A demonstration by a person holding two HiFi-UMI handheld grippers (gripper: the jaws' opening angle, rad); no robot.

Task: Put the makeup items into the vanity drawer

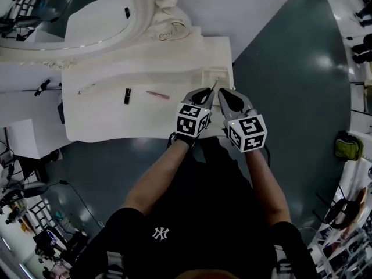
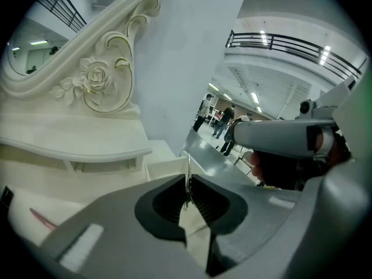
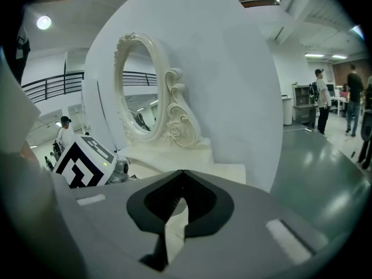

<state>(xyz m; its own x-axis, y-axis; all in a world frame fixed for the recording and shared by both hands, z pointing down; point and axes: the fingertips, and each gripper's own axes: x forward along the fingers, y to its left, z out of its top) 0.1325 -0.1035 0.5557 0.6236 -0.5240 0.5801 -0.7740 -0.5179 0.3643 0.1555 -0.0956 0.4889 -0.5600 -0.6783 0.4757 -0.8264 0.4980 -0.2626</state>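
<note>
On the vanity top the lipstick lies left of the pencil, mirror behind them, drawer to their right.

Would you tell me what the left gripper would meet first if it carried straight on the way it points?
Probably the open drawer: the left gripper, shut on a thin metal tool, points at its rim, though depth is unclear.

The vanity table is cream white, and the carved rose on the mirror frame is lined in gold. The pencil is pink, the small tube black, the thin stick silvery. The left gripper and the right gripper are grey with black-and-white square markers.
</note>
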